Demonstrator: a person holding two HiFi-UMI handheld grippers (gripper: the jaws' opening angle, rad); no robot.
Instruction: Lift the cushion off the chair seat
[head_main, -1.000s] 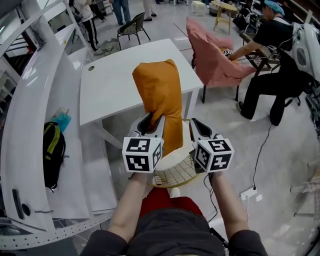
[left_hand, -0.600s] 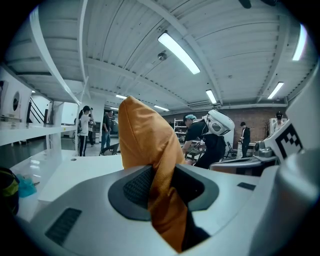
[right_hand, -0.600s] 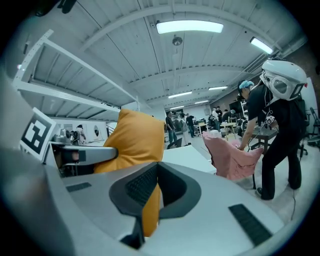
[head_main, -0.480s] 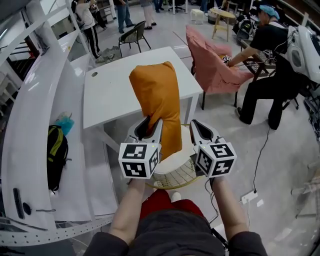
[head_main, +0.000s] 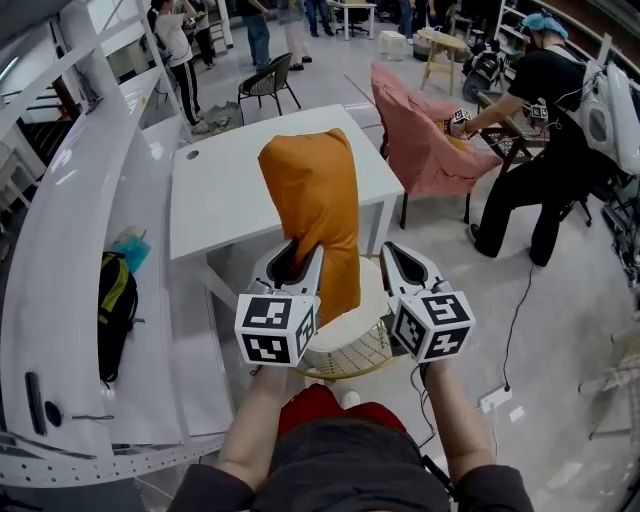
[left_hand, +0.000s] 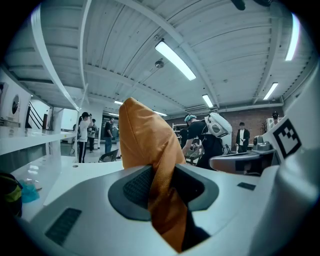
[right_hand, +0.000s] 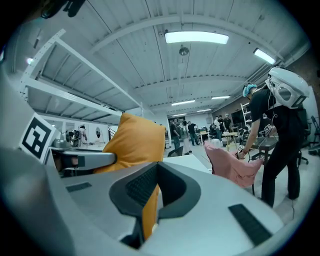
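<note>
Orange puffy cloth cushion (head_main: 310, 205) stands tall; we pinch its bottom with our left gripper (head_main: 298, 252) and right gripper (head_main: 388, 254).

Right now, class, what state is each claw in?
Left claw: closed on the orange cushion.
Right claw: closed on the same cushion.

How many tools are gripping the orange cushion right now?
2. The left tool is clamped on the lower left edge of the orange cushion. The right tool is clamped on its lower right edge. No other tool shows, and none seems hidden.
</note>
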